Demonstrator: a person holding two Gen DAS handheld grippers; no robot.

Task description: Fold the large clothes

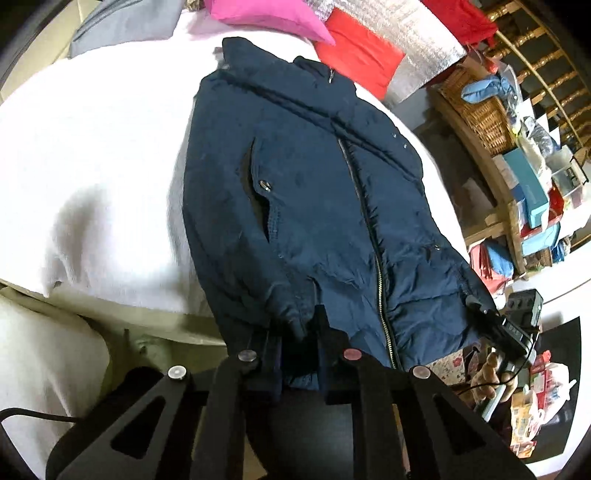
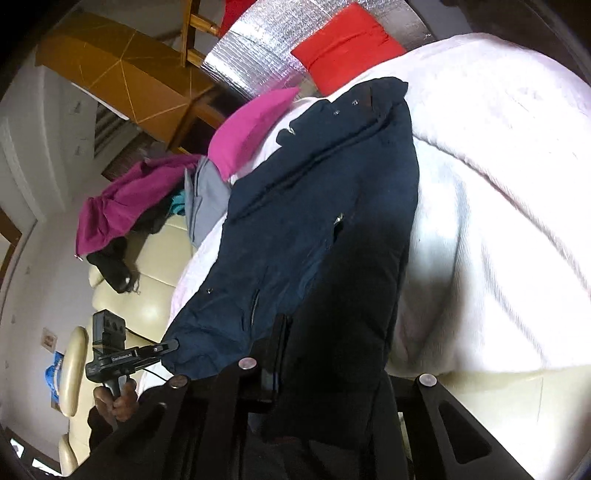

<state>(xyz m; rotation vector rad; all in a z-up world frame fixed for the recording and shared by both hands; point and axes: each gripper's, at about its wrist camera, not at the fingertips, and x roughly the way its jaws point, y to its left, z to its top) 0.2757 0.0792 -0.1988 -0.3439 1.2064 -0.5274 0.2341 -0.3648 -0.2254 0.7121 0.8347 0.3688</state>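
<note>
A navy padded jacket (image 1: 314, 192) lies zipped, front up, on a white blanket (image 1: 92, 166), collar far, hem near me. My left gripper (image 1: 295, 332) is shut on the hem's left corner. In the left wrist view my right gripper (image 1: 476, 308) pinches the hem's right corner. In the right wrist view the jacket (image 2: 303, 229) drapes over my right gripper (image 2: 295, 350), which is shut on the dark hem; its right finger is hidden under cloth. The left gripper (image 2: 171, 346) shows there gripping the other corner.
A pink cushion (image 1: 269, 14) and a red cushion (image 1: 358, 51) lie beyond the collar. A grey garment (image 2: 203, 199) and a magenta garment (image 2: 125, 206) lie on a cream sofa (image 2: 147, 295). Wicker shelves with boxes (image 1: 517, 155) stand at right.
</note>
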